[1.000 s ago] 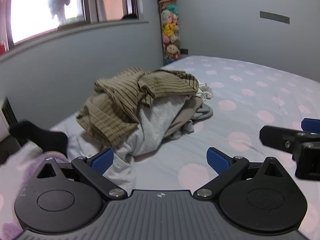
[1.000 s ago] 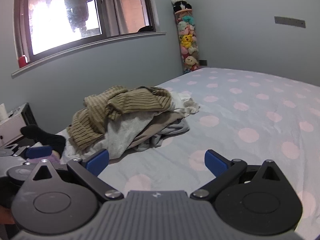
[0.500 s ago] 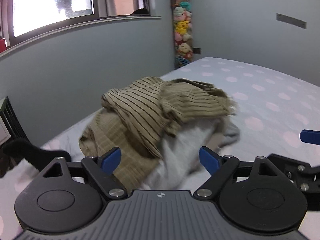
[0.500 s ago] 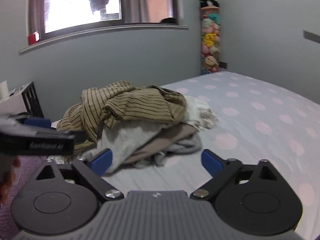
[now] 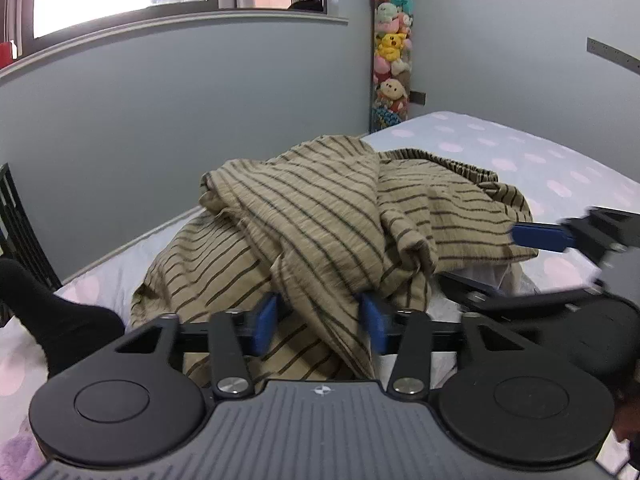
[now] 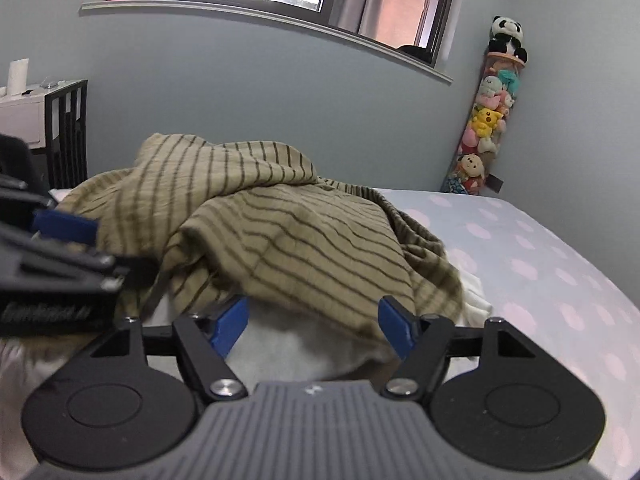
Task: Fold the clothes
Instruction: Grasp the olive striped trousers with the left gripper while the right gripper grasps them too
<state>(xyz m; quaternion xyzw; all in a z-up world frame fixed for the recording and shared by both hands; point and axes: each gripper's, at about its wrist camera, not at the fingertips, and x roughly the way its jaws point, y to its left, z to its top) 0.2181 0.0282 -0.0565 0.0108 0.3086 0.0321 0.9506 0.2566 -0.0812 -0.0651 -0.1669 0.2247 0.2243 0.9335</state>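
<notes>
A beige shirt with dark stripes (image 5: 320,216) lies crumpled on top of a clothes pile on the bed (image 5: 560,168). My left gripper (image 5: 320,326) is at the pile's near edge. Its jaws are closing and a hanging fold of the striped shirt fills the gap between the blue pads. My right gripper (image 6: 314,326) is at the other side of the striped shirt (image 6: 280,232). Its jaws are closing too, still wide, with the shirt's hem and a white garment (image 6: 304,352) between them. Each gripper shows in the other's view: the right one (image 5: 536,236), the left one (image 6: 66,228).
The bed sheet (image 6: 520,248) is pale with pink dots. A tall tube of plush toys (image 5: 390,60) stands in the corner. A foot in a black sock (image 5: 60,320) rests at the bed's left edge. A dark slatted chair (image 6: 66,132) and a white desk (image 6: 20,112) stand by the wall.
Both grippers have moved forward up to the pile, which now fills the views. Their jaws have narrowed, the left far more. The right view has tilted.
</notes>
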